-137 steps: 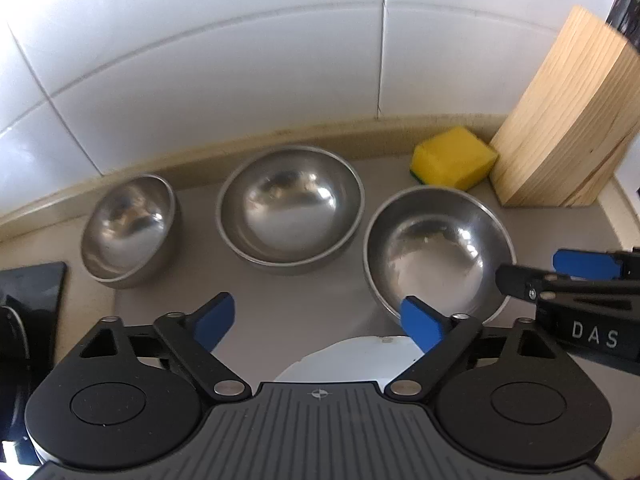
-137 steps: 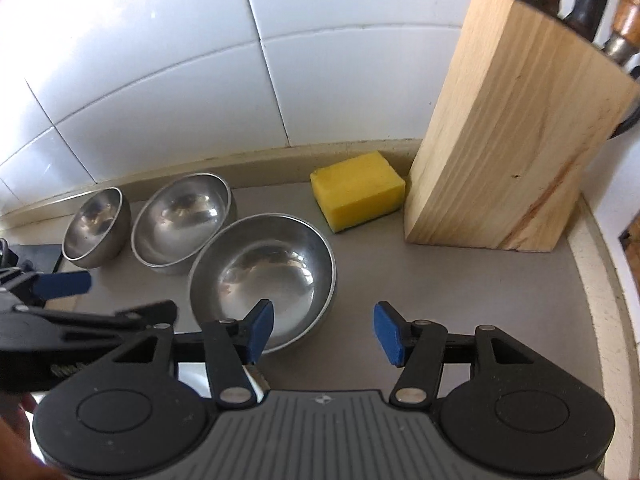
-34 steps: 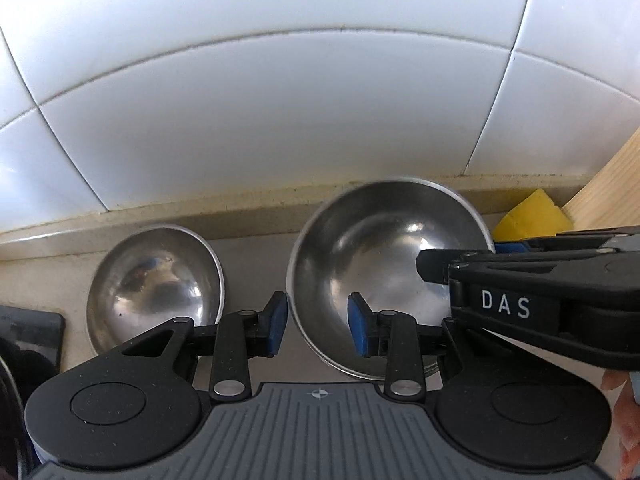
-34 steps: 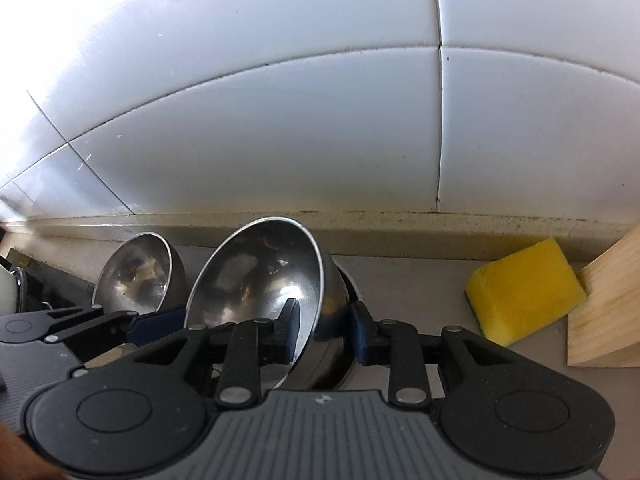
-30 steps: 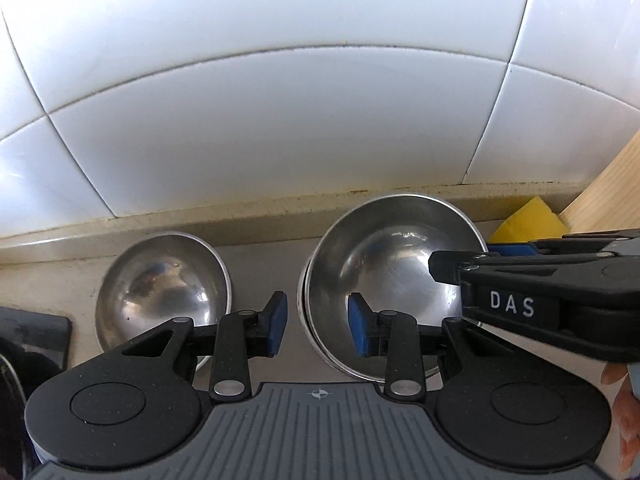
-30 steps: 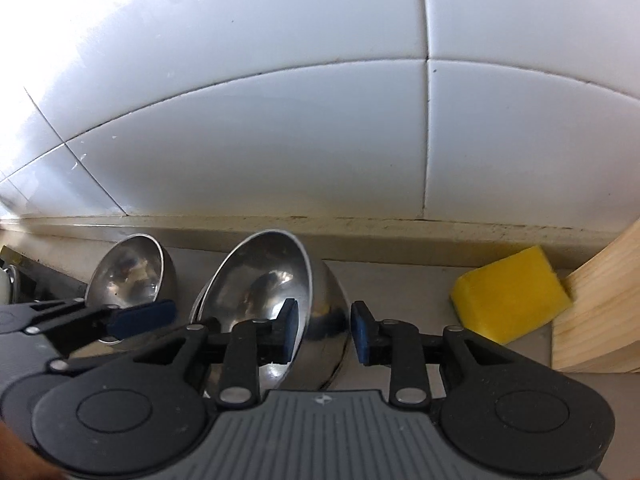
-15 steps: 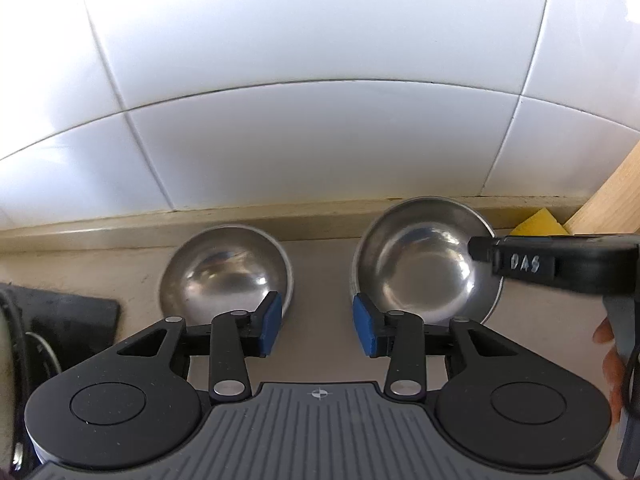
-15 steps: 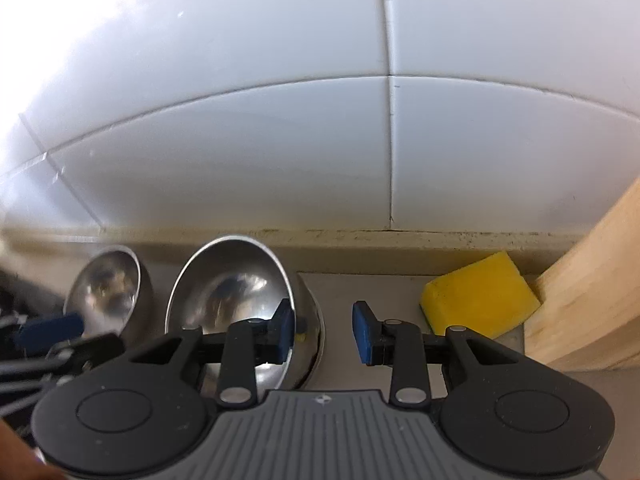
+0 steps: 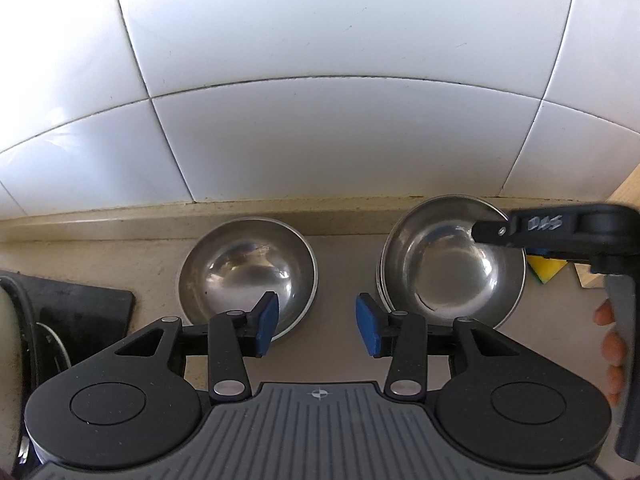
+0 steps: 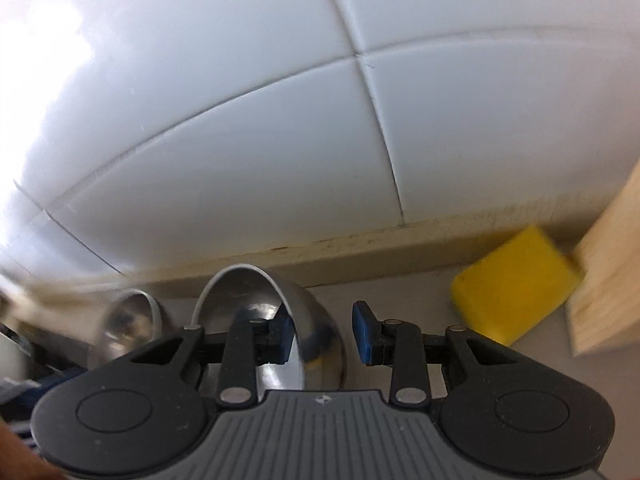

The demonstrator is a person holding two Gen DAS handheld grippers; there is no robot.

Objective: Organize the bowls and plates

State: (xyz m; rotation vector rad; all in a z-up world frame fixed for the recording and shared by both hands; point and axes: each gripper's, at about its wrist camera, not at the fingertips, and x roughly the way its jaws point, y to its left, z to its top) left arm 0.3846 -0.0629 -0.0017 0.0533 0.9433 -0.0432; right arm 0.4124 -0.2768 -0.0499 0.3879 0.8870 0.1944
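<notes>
Two steel bowls are nested as a stack [image 9: 448, 268] on the counter against the tiled wall; the stack also shows in the right wrist view [image 10: 316, 336]. A smaller steel bowl [image 9: 248, 268] stands to its left, also in the right wrist view [image 10: 128, 324]. My left gripper [image 9: 316, 324] is open and empty, in front of the gap between the small bowl and the stack. My right gripper [image 10: 322, 338] is open, its jaws on either side of the stack's right rim without pressing it; it reaches in from the right in the left wrist view [image 9: 552, 232].
A yellow sponge [image 10: 516, 284] lies right of the stack, against a wooden knife block [image 10: 608, 280]. A black appliance [image 9: 68, 312] sits at the left of the counter. The white tiled wall [image 9: 320, 120] is close behind the bowls.
My right gripper set its bowl into the other large bowl and opened, letting go of the rim. My left gripper opened a little and shifted left, toward the small bowl.
</notes>
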